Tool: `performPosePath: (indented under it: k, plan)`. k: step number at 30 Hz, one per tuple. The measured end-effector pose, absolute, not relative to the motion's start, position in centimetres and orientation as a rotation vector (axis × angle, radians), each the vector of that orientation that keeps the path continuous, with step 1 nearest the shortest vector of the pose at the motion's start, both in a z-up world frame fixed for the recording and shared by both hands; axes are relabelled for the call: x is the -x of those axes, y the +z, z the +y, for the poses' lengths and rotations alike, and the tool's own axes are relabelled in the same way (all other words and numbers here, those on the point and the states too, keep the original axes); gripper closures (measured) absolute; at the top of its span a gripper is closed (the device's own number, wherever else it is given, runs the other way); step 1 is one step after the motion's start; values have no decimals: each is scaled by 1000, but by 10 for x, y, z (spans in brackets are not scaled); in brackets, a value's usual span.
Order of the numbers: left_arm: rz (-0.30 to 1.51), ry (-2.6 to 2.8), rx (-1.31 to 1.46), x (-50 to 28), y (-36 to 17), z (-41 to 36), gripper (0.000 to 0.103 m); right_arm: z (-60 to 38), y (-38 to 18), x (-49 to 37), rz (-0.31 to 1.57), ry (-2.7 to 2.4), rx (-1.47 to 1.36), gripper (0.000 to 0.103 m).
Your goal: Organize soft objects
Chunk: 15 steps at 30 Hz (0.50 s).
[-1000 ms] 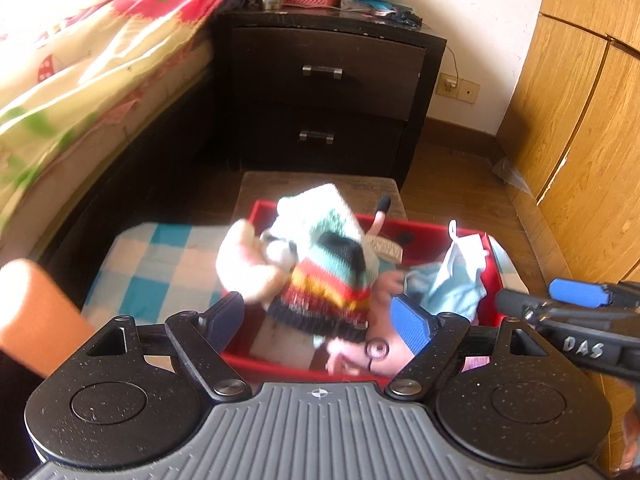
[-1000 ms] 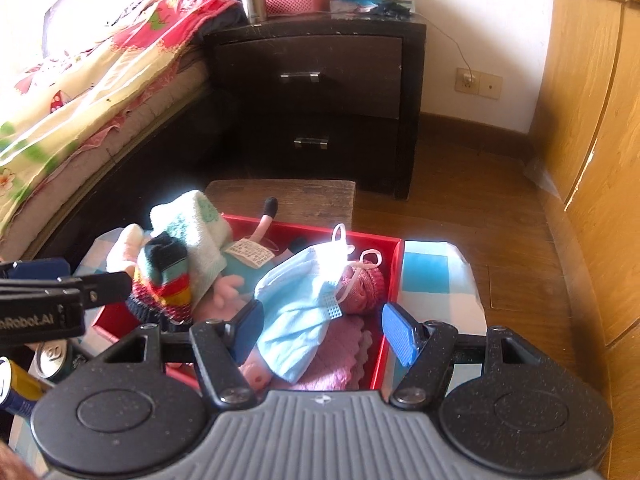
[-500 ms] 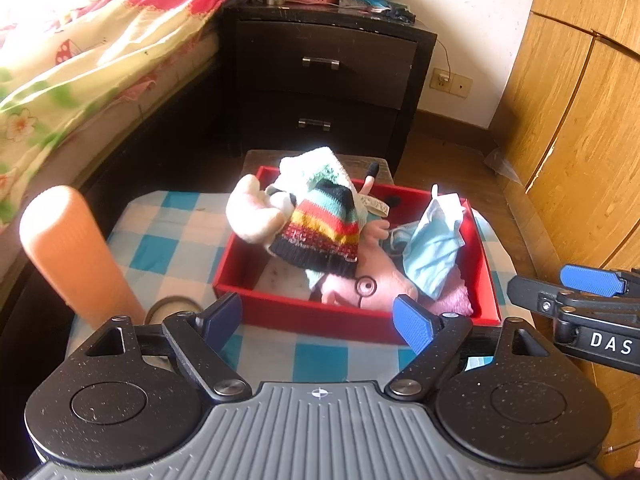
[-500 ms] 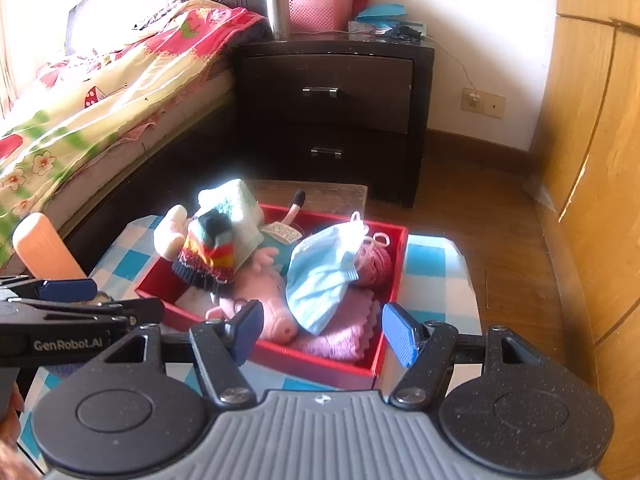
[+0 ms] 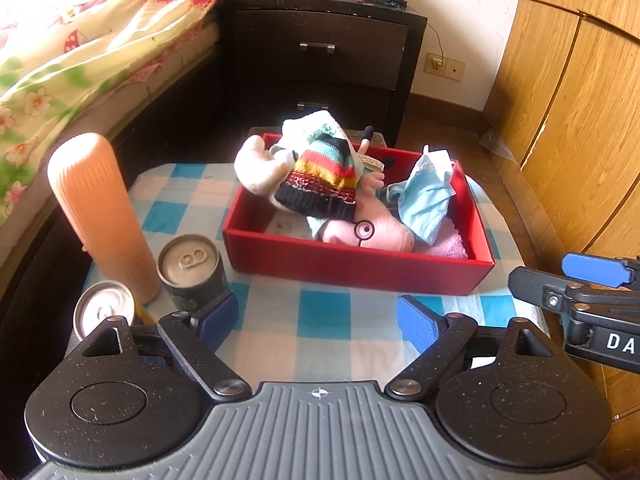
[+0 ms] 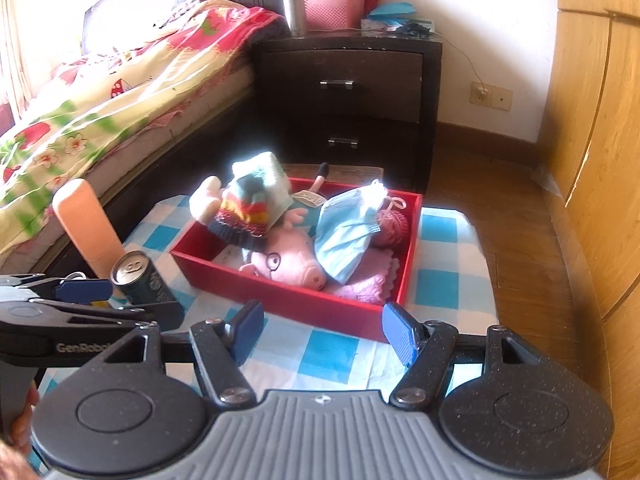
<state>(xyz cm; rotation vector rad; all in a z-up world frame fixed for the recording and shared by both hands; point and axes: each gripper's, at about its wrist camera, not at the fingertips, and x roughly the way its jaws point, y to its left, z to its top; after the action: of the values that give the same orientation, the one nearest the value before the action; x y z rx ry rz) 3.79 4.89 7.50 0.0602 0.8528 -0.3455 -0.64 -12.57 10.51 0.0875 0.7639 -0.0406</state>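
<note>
Softness is the main thing here: everything in the red box (image 5: 360, 266) looks light and squashy, so it should give under the pads and not slip or break. The box sits on the blue-checked cloth (image 5: 324, 314), and in it lie a striped knit hat (image 5: 320, 184) on top of a cream plush toy (image 5: 258, 168), a pink pig toy (image 5: 372, 232), a blue face mask (image 5: 426, 200) and a pink knitted cloth (image 6: 362, 284). I judge the hat best pinched at its thick black brim, the pig around its snout or body, and the mask at a fold, since its loops could snag. The left gripper (image 5: 318, 318) and the right gripper (image 6: 322, 330) both hover near the box's front wall with jaws spread apart and nothing between them. Beside the box stand an orange ribbed bottle (image 5: 98, 216) and two cans (image 5: 190, 266), hard items that I would leave out
</note>
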Motion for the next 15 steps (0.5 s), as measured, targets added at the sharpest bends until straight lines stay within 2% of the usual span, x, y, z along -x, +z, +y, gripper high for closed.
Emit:
performPosePath:
  k: [15]
  plan:
    - [868, -334, -137, -24, 68, 43, 17, -118, 96, 19, 805, -47, -48, 59]
